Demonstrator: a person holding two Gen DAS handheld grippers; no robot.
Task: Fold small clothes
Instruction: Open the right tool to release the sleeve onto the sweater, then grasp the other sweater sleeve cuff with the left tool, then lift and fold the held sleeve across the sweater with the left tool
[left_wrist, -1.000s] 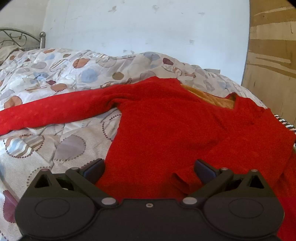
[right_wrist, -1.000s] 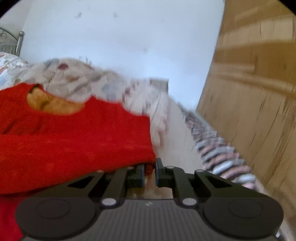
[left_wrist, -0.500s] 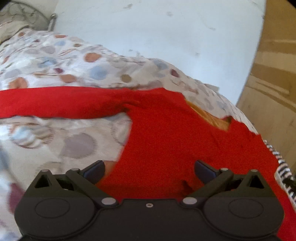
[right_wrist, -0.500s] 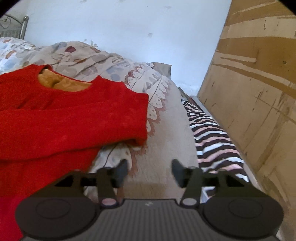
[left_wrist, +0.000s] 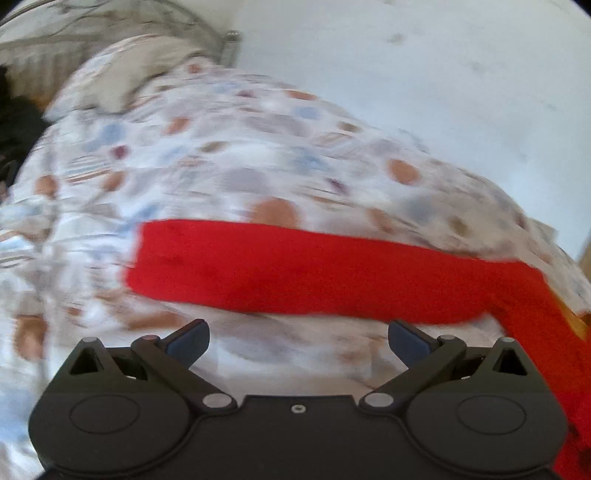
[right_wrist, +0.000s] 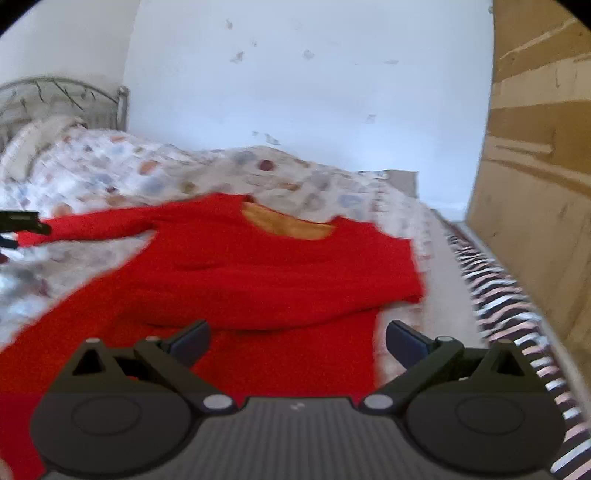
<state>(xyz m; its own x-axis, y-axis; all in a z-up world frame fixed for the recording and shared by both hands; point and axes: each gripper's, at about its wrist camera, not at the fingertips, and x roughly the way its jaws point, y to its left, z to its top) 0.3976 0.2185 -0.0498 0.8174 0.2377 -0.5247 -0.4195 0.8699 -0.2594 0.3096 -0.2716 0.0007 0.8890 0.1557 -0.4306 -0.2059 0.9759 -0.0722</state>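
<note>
A red sweater (right_wrist: 258, 273) with an orange lining at the neck lies flat on the patterned bedspread (right_wrist: 110, 173). Its right sleeve is folded across the body. Its left sleeve (left_wrist: 295, 273) stretches out to the left over the bedspread (left_wrist: 221, 147). My left gripper (left_wrist: 297, 338) is open and empty, just short of that sleeve; the view is blurred. It also shows in the right wrist view (right_wrist: 18, 225) at the sleeve's cuff. My right gripper (right_wrist: 295, 338) is open and empty above the sweater's lower right part.
A metal bed frame (right_wrist: 55, 96) and a pillow (right_wrist: 33, 136) stand at the far left. A white wall (right_wrist: 295, 92) is behind the bed. A wooden panel (right_wrist: 535, 184) stands on the right, with a striped rug (right_wrist: 517, 332) on the floor beside the bed.
My right gripper let go of the folded sleeve, opened and drew back. My left gripper swung left from the sweater's body toward the outstretched left sleeve.
</note>
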